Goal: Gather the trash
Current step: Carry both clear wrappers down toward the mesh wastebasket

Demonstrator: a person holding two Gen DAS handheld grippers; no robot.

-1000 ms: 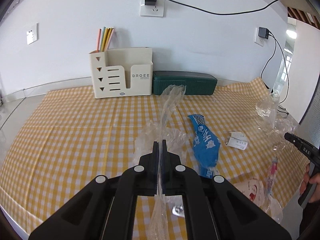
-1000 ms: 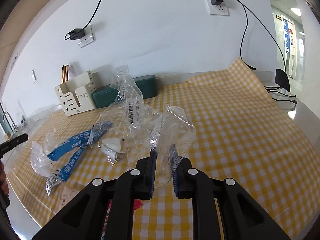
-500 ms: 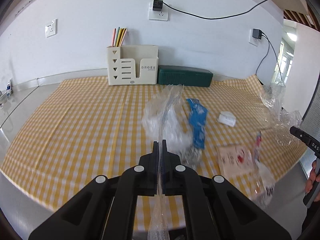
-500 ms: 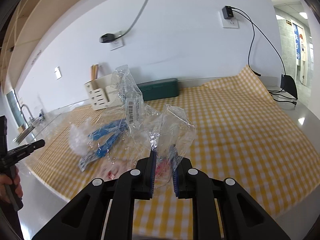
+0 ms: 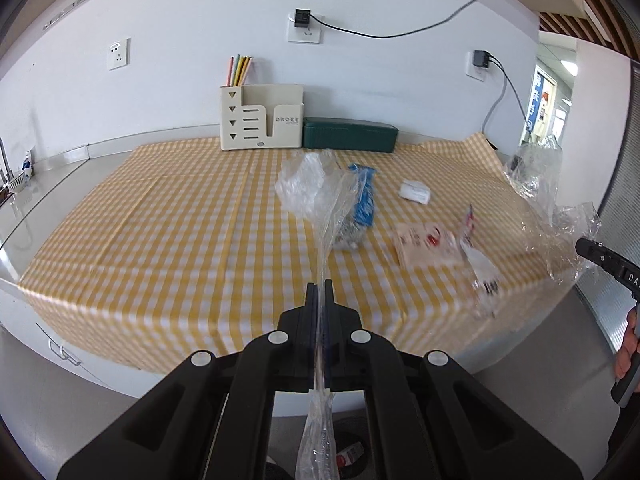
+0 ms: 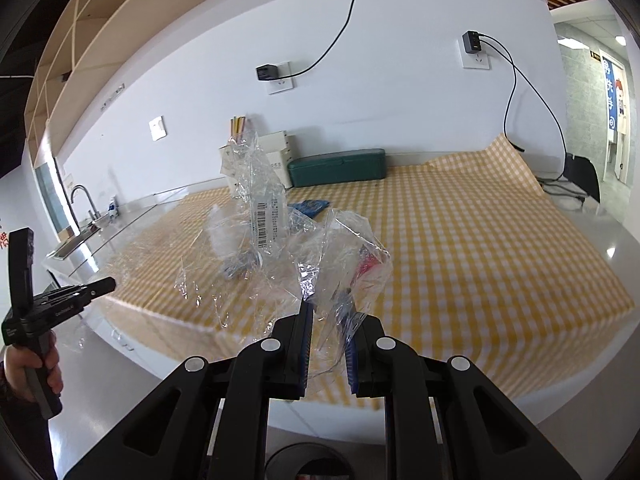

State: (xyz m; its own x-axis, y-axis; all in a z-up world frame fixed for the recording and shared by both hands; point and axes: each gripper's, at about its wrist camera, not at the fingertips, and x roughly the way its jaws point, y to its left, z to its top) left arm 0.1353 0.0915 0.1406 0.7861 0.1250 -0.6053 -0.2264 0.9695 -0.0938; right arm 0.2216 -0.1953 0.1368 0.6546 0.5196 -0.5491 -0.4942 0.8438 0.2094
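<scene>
Both grippers carry clear plastic trash off the yellow checked tablecloth (image 5: 160, 240).

The left gripper (image 5: 319, 292) is clenched on a thin clear wrapper (image 5: 320, 184) that stands ahead of its fingertips and trails back between the fingers. The right gripper (image 6: 328, 320), jaws only narrowly apart, grasps a crumpled clear plastic bag (image 6: 264, 216) (barcode label facing the camera) that billows ahead of its fingers. Beyond the left fingertips, a blue wrapper (image 5: 366, 196) and white paper scrap (image 5: 415, 192) lie on the cloth.

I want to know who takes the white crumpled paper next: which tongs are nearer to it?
Right. The right tongs hang off the table edge beside the white crumpled paper; the left tongs are further off.
</scene>
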